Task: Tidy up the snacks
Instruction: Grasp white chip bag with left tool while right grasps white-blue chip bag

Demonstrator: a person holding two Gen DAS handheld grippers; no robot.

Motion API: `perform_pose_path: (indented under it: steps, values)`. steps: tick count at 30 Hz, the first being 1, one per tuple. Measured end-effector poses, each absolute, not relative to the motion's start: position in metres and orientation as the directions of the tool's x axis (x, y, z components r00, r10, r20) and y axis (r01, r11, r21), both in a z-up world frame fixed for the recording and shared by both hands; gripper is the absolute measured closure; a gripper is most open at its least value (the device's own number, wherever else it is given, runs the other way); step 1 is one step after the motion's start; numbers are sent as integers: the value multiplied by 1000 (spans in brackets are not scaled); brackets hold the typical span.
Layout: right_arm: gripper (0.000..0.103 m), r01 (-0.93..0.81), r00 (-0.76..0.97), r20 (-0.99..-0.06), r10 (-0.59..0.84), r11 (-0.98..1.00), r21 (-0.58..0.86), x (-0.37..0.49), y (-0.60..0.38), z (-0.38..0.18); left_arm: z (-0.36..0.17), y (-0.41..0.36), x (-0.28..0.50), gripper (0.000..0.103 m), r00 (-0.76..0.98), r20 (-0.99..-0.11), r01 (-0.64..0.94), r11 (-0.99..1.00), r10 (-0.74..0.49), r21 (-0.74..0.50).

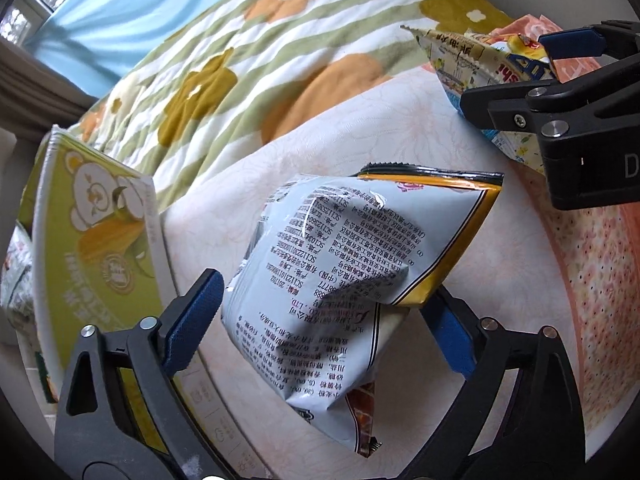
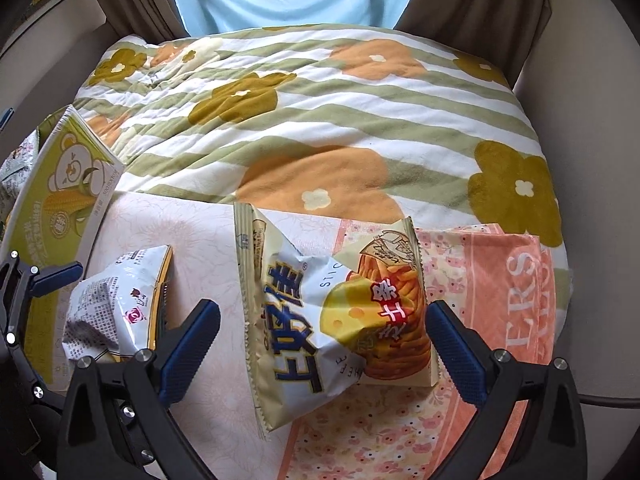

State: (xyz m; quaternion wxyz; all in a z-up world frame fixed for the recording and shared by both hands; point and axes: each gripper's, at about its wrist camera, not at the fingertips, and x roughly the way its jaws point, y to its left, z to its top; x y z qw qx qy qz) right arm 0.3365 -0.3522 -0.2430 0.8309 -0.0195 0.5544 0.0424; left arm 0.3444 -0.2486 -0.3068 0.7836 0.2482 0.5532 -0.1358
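Observation:
A grey-white snack bag [image 1: 344, 276] with black print and a yellow edge lies on the pale sheet between the fingers of my left gripper [image 1: 320, 320], which is open around it. It also shows in the right wrist view [image 2: 116, 304]. A cream cheese-stick snack bag [image 2: 332, 304] lies between the fingers of my right gripper [image 2: 324, 344], which is open around it. That bag [image 1: 480, 64] and the right gripper [image 1: 520, 76] show at the upper right of the left wrist view. The left gripper [image 2: 36, 292] shows at the left edge of the right wrist view.
A green box [image 1: 92, 240] with a bear and corn picture stands open at the left, seen also in the right wrist view [image 2: 60, 192]. A pink flowered cloth [image 2: 492, 320] lies at the right. A striped flowered quilt [image 2: 320, 120] lies beyond.

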Motion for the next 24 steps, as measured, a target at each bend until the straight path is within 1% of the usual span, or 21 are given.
perform_pose_path:
  steps: [5,9,12,14,16,20,24]
  values:
    - [1,-91,389,-921,-25,994,-65,340,-349,-251,-313,-247,349,15,341,-938,492,839,60,232]
    - [1,-75,387,-922,-31,995,-65,341,-354,-255,-316,-250,348,19,342,-936,513,818,82,260]
    - [1,-46,381,-924,-31,998,-52,341,-359,-257,-315,-249,350,24,328,-942,513,824,71,241]
    - [1,-33,382,-924,-19,999,-35,341,-362,-258,-313,-247,351,33,325,-943,507,830,68,234]
    - [1,-27,374,-927,-6,999,-18,341,-364,-260,-311,-245,353,37,317,-946,502,836,62,223]
    - [1,-9,364,-931,13,1000,11,343,-369,-265,-309,-242,356,41,313,-948,491,846,51,207]
    - [1,15,347,-936,65,997,74,345,-374,-271,-305,-239,357,41,313,-949,476,857,44,197]
